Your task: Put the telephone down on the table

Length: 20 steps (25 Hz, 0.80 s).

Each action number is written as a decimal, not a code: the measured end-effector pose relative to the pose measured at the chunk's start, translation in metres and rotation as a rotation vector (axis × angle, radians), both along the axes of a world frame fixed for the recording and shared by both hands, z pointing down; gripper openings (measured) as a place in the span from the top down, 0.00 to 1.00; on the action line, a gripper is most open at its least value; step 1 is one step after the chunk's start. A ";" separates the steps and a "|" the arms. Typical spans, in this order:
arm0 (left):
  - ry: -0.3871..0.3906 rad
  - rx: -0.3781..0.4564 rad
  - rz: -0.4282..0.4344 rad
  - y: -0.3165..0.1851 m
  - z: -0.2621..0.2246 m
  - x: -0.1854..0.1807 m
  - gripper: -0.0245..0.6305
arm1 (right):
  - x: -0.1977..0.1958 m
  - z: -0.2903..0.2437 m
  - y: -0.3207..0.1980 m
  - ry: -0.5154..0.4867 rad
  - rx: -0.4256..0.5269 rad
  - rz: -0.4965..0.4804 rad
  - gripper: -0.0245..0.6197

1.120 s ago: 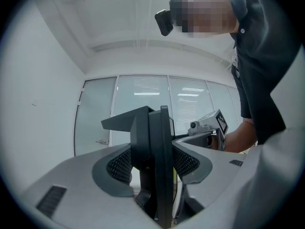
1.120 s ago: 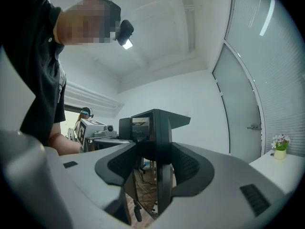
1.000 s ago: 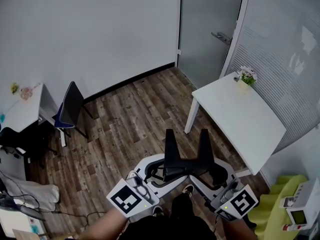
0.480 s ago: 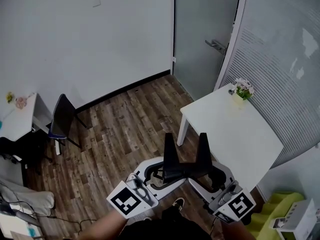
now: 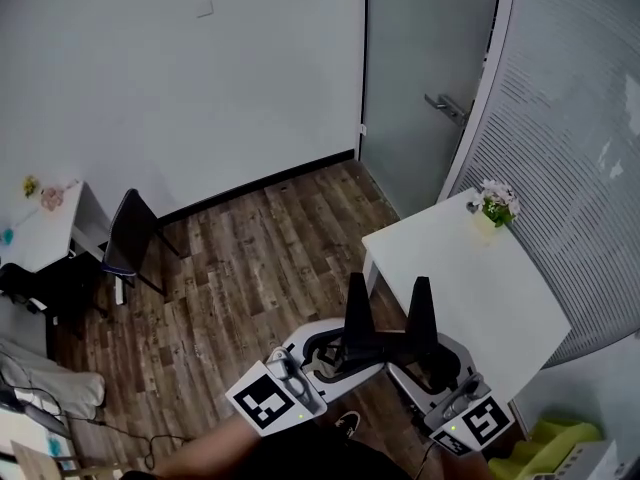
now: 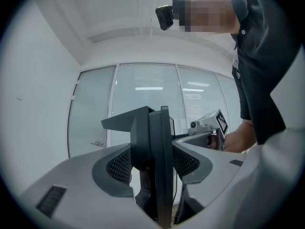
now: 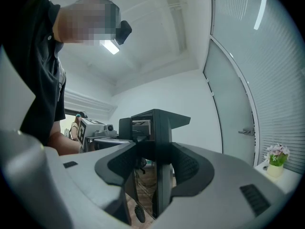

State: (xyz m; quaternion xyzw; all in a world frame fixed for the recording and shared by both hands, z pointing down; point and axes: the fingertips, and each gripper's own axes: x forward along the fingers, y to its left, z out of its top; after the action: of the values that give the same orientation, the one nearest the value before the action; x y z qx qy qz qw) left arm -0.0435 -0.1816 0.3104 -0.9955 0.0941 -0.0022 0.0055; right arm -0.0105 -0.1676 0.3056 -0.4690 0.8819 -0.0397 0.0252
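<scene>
- Two grippers share one load: the telephone [image 5: 385,340], a black piece with two upright ends joined by a low bar.
- The left gripper [image 5: 328,350] has its jaws spread wide and clamped on the telephone's left end. In its own view, the left gripper [image 6: 152,165] presses its ribbed pads [image 6: 116,166] against both sides of the telephone [image 6: 153,132].
- The right gripper [image 5: 437,356] grips the other end in the same way, jaws wide. In its own view, the right gripper [image 7: 155,170] has its pads [image 7: 188,168] bearing on the telephone [image 7: 157,128] from each side.
- Each gripper shows up in the other's view (the marker cube gives it away): the right gripper [image 6: 209,128] behind the telephone, and the left gripper [image 7: 95,128] likewise.
- The telephone hangs in the air in front of the person, over the wooden floor [image 5: 260,258]. In the head view its right upright end overlaps the near edge of the white table [image 5: 480,288], but it does not rest on the table.
- A small flower pot [image 5: 495,203] stands at the table's far corner, well apart from the telephone.
- A grey door [image 5: 420,78] with a lever handle is beyond the table.
- A dark chair [image 5: 125,238] stands by the left wall.
</scene>
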 end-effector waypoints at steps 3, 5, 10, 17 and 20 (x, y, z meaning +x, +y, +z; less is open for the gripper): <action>0.007 0.000 -0.005 -0.013 0.000 0.000 0.59 | 0.000 0.002 -0.013 0.000 0.002 -0.006 0.58; 0.004 -0.005 -0.001 -0.023 0.002 -0.001 0.59 | 0.000 0.006 -0.022 -0.007 -0.001 0.003 0.58; 0.002 -0.008 0.064 -0.057 0.011 0.010 0.59 | 0.011 0.013 -0.055 -0.009 -0.012 0.067 0.58; -0.008 0.005 0.220 -0.123 0.019 0.041 0.59 | 0.036 0.014 -0.117 -0.003 -0.017 0.203 0.58; -0.011 -0.018 0.290 -0.145 0.019 0.057 0.59 | 0.053 0.018 -0.136 0.001 -0.034 0.287 0.58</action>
State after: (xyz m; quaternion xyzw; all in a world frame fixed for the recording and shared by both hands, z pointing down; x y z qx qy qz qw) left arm 0.0131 -0.3271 0.3295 -0.9987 -0.0508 -0.0077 -0.0024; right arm 0.0426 -0.3037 0.3238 -0.5908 0.8050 -0.0502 0.0221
